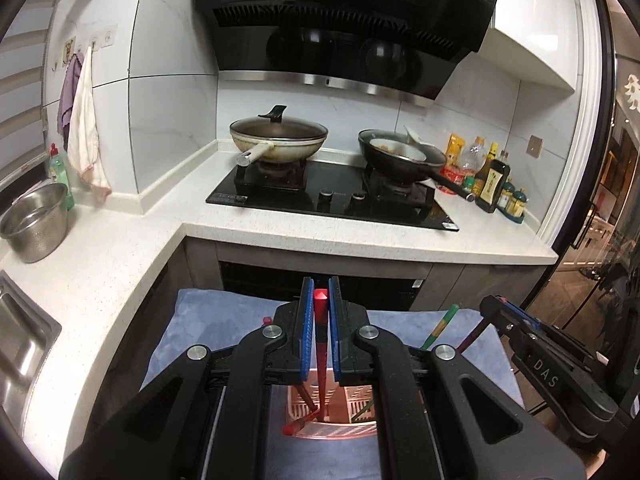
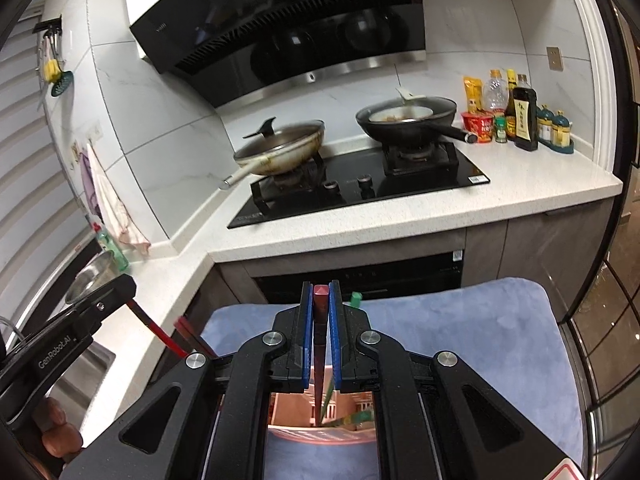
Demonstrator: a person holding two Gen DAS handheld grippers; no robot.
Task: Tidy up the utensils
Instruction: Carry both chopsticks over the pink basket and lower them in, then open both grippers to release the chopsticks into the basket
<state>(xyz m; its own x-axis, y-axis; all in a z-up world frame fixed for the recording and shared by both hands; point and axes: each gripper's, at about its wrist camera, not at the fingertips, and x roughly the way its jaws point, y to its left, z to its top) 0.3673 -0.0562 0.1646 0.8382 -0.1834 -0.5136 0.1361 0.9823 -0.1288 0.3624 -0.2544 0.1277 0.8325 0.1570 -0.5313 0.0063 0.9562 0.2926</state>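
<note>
My left gripper [image 1: 320, 286] is shut on a red chopstick [image 1: 321, 332] that stands upright, its lower end down in a pink slotted utensil basket [image 1: 356, 402]. My right gripper [image 2: 320, 289] is shut on a dark red chopstick [image 2: 319, 344], also upright, reaching into the same pink basket [image 2: 288, 404]. A green chopstick [image 1: 442, 326] leans out of the basket; it also shows in the right wrist view [image 2: 355, 299]. The right gripper's body [image 1: 532, 344] appears at the right of the left wrist view. Another red chopstick [image 2: 192, 334] leans beside the left gripper's body [image 2: 80, 328].
The basket sits on a blue-grey cloth [image 1: 224, 320] in front of a white L-shaped counter [image 1: 320, 232]. A black hob [image 1: 332, 200] carries a lidded pan [image 1: 278, 140] and a black wok [image 1: 400, 156]. Sauce bottles [image 1: 494, 178] stand right. A steel bowl [image 1: 34, 220] and sink [image 1: 20, 344] lie left.
</note>
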